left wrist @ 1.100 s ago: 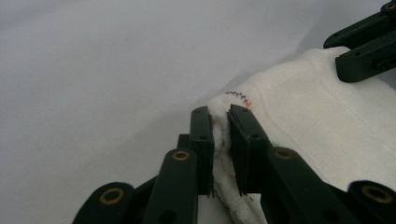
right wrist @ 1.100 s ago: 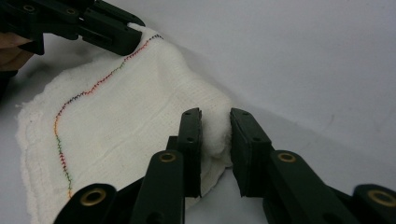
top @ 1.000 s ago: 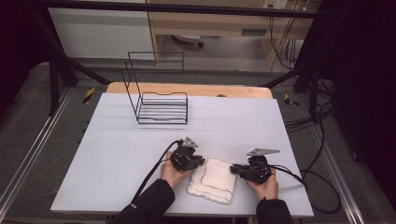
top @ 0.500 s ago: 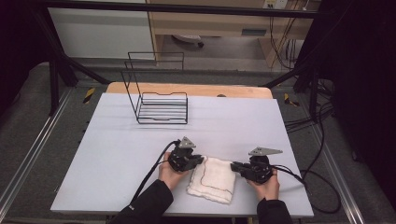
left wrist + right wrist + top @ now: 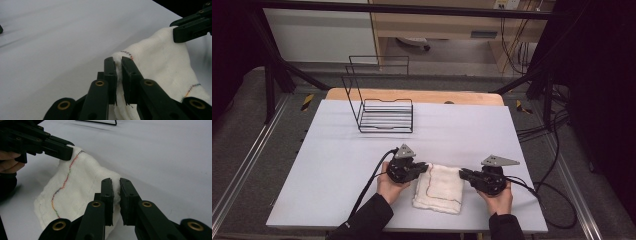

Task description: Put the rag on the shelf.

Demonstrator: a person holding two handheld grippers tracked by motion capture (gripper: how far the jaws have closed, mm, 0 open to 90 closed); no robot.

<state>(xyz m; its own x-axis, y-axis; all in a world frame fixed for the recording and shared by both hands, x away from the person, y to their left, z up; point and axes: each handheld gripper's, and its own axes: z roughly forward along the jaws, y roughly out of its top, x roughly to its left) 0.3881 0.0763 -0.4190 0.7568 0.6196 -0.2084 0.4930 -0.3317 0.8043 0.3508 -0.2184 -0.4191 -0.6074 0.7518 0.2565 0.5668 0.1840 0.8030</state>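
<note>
We see a white cloth with a multicoloured stitched line lying on the pale worktop near its front edge, between the two hands. The left claw is clamped on the cloth's far left corner — in the left gripper view its jaws pinch a fold of fabric between them. The right claw is likewise closed on the far right corner, with cloth squeezed between its jaws in the right gripper view. A black wire rack stands well apart, toward the back of the worktop.
</note>
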